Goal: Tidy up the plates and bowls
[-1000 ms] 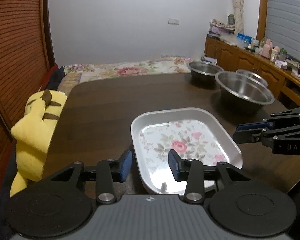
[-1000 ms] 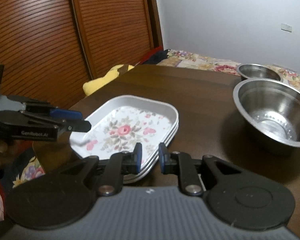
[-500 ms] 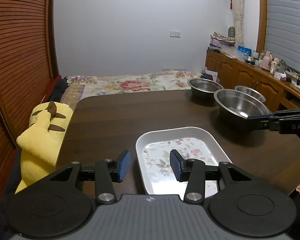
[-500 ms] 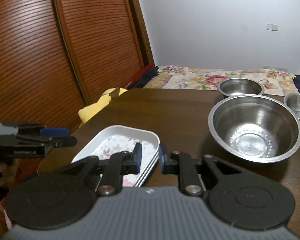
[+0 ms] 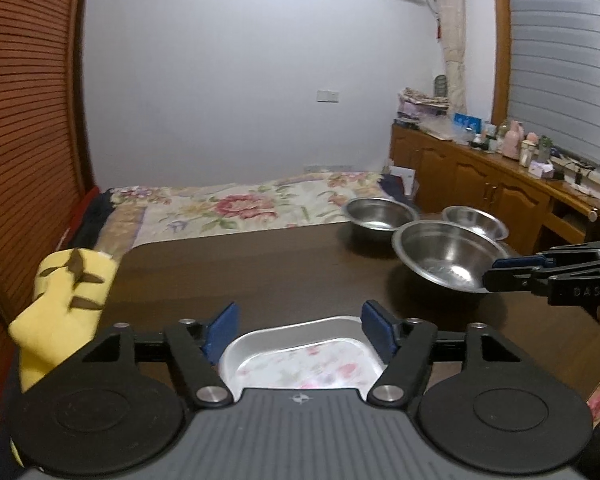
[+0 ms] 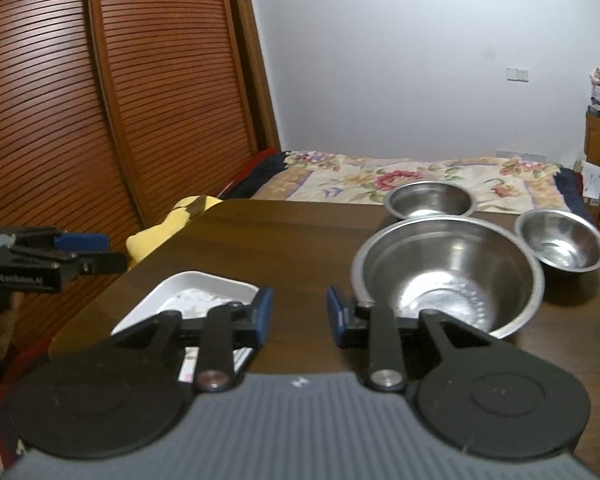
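A stack of white rectangular plates with a rose print lies near the front edge of the dark wooden table. My left gripper hovers above the stack, its jaws opening, nothing between them. My right gripper hangs over the table between the plates and the large steel bowl, its jaws also opening and empty. Behind the large bowl stand a medium steel bowl and a small steel bowl.
A yellow plush toy leans at the table's left edge. A bed with a floral cover lies beyond the table. A wooden sideboard with bottles runs along the right wall. Slatted wooden doors stand on the left.
Both grippers have risen and drawn back from the plates, which now sit lower in both views. Both pairs of jaws have spread wider. The right gripper has swung toward the large bowl.
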A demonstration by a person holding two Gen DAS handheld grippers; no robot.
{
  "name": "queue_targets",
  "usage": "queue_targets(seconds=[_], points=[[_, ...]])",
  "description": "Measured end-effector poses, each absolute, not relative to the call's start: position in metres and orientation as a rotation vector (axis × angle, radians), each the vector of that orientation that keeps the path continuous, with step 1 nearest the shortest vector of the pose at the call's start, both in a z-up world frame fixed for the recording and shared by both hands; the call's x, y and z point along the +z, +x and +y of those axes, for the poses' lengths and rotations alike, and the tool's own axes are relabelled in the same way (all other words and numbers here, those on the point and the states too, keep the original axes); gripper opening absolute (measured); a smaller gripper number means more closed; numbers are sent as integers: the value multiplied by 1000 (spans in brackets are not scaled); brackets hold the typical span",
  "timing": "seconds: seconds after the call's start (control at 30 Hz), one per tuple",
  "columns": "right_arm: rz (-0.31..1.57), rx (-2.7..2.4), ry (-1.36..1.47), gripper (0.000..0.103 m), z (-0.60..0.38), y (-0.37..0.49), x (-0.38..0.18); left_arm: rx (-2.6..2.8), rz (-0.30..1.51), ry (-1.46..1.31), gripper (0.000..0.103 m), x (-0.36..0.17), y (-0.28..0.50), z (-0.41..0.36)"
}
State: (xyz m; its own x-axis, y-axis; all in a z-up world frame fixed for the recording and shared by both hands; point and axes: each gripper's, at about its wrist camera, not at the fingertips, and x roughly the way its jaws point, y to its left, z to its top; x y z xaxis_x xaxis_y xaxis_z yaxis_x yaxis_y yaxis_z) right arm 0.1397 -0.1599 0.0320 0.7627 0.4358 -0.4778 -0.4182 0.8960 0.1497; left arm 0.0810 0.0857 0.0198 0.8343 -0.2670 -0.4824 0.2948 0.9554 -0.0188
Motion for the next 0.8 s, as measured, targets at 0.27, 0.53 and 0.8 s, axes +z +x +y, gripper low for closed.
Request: queue_targets(seconds=[0.27,0.53,0.8], points=[[501,372,50,47,-196,146,33,-386,491,68,72,19,108,34],[484,251,58,57,-231,162,28,-419,484,65,72,11,134,-5],[496,199,87,57,-252,184,11,-426,509,75,72,1,154,-25]])
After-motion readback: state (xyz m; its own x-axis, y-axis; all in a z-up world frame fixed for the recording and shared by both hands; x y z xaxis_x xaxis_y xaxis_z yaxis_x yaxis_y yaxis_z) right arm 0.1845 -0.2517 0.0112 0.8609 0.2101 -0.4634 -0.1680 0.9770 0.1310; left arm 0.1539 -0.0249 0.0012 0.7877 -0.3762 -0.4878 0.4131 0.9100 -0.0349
